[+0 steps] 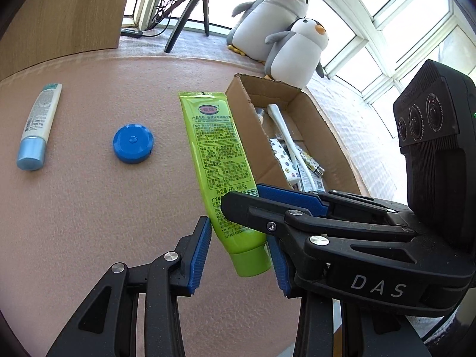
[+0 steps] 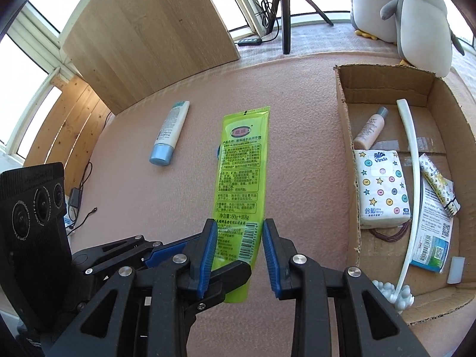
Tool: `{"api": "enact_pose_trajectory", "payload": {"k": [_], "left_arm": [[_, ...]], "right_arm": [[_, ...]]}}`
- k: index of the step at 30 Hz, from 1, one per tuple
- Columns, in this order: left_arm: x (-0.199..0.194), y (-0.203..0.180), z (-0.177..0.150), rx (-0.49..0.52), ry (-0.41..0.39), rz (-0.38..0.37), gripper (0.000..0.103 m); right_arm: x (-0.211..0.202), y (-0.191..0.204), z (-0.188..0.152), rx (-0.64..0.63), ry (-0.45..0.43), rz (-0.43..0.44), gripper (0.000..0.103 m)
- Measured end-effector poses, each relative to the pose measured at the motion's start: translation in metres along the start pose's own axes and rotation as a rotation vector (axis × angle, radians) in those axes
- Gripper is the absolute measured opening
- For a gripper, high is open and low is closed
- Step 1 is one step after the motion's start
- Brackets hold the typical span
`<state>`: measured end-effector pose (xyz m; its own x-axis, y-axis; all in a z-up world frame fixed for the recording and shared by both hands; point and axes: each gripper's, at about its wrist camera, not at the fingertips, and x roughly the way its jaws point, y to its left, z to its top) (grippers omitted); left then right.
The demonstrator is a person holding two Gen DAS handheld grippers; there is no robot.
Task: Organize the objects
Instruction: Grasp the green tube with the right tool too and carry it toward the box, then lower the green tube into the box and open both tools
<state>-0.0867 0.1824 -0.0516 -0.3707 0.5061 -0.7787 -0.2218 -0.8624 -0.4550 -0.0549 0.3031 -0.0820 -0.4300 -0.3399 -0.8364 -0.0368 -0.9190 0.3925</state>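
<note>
A lime-green cream tube (image 1: 220, 160) is held above the pink table, cap toward me. Both grippers are at its cap end. My left gripper (image 1: 241, 255) has its blue pads against the tube's sides near the cap. My right gripper (image 2: 238, 253) also straddles the tube (image 2: 241, 178), its pads touching or nearly touching it; it shows in the left wrist view (image 1: 294, 208) crossing over the tube. The cardboard box (image 2: 348, 160) stands just right of the tube and holds a tissue pack (image 2: 382, 190), a small bottle, a white back-scratcher and sachets.
A white tube with a light-blue cap (image 1: 37, 125) and a round blue tape measure (image 1: 133, 143) lie on the pink table (image 1: 89, 208) to the left. Two penguin plush toys (image 1: 282, 29), a tripod (image 2: 285, 9) and a wooden board (image 2: 148, 29) stand at the back.
</note>
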Motion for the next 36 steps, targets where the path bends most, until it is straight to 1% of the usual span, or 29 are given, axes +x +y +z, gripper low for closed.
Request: {"api": "enact_pose_trajectory", "payload": {"k": [4, 12, 19, 23, 28, 33, 36], "left_arm": [[0.021, -0.030, 0.016, 0.033, 0.000, -0.023, 0.042], [0.053, -0.083, 0.032, 0.095, 0.014, -0.063, 0.042], [0.087, -0.116, 0.045, 0.129, 0.034, -0.083, 0.042], [0.098, -0.128, 0.049, 0.142, 0.040, -0.088, 0.042], [0.107, -0.138, 0.052, 0.152, 0.048, -0.090, 0.042], [0.112, -0.140, 0.054, 0.152, 0.055, -0.085, 0.042], [0.111, -0.137, 0.055, 0.151, 0.051, -0.075, 0.042]], "right_arm": [[-0.019, -0.024, 0.004, 0.028, -0.034, -0.021, 0.029], [-0.049, -0.075, 0.008, 0.085, -0.080, -0.066, 0.029], [-0.064, -0.116, 0.011, 0.126, -0.097, -0.100, 0.029], [-0.070, -0.134, 0.012, 0.143, -0.105, -0.109, 0.028], [-0.073, -0.146, 0.013, 0.153, -0.107, -0.117, 0.028], [-0.074, -0.153, 0.013, 0.162, -0.108, -0.123, 0.028], [-0.075, -0.157, 0.014, 0.183, -0.115, -0.134, 0.030]]}}
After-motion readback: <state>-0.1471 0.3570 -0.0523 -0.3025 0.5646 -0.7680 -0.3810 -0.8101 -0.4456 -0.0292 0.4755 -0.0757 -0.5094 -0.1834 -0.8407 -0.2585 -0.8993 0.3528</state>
